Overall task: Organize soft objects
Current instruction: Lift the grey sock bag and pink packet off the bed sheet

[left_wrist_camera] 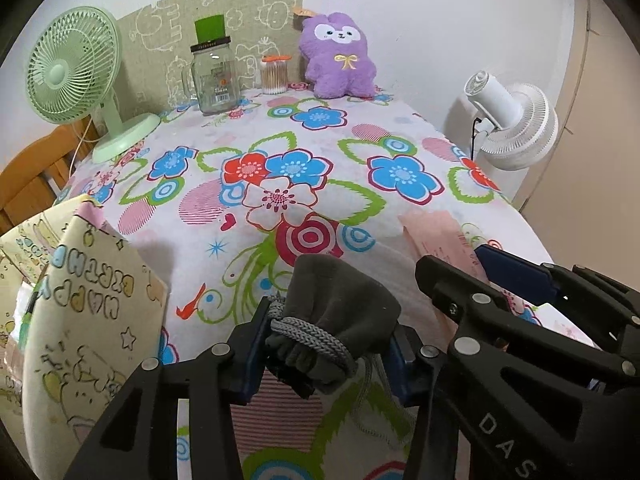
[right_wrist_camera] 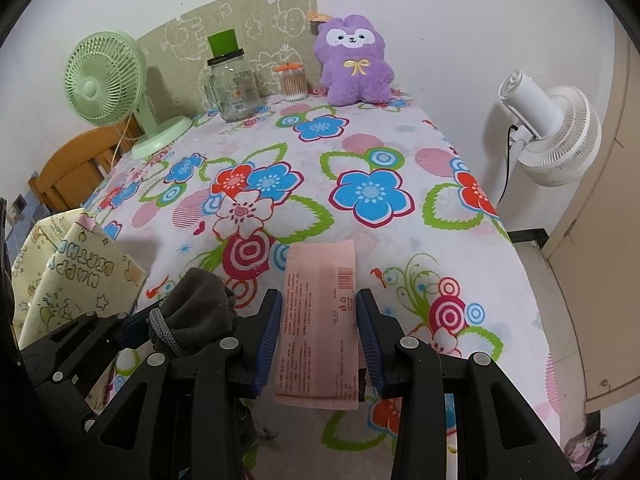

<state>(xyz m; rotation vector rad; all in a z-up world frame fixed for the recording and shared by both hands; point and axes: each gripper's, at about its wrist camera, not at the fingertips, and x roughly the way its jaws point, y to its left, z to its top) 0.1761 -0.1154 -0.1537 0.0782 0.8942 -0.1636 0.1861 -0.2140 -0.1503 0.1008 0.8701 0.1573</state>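
A grey drawstring pouch (left_wrist_camera: 340, 292) hangs between the blue pads of my left gripper (left_wrist_camera: 326, 344), which is shut on its gathered neck just above the floral tablecloth (left_wrist_camera: 280, 152). Its cord (left_wrist_camera: 312, 336) wraps round the neck and trails down. In the right wrist view a flat pink packet (right_wrist_camera: 320, 280) with printed text and a barcode sits between the pads of my right gripper (right_wrist_camera: 318, 320), which is shut on its long edges. The two grippers are side by side. The pouch (right_wrist_camera: 196, 300) shows at the left there, and the packet (left_wrist_camera: 436, 236) at the right of the left wrist view.
A cream "Happy Birthday" paper bag (left_wrist_camera: 92, 300) stands open at the table's left edge. At the back are a purple plush (left_wrist_camera: 340, 60), a cotton swab tub (left_wrist_camera: 274, 76), a glass jar (left_wrist_camera: 214, 80) and a green fan (left_wrist_camera: 76, 68). A white fan (left_wrist_camera: 512, 120) stands off the right edge.
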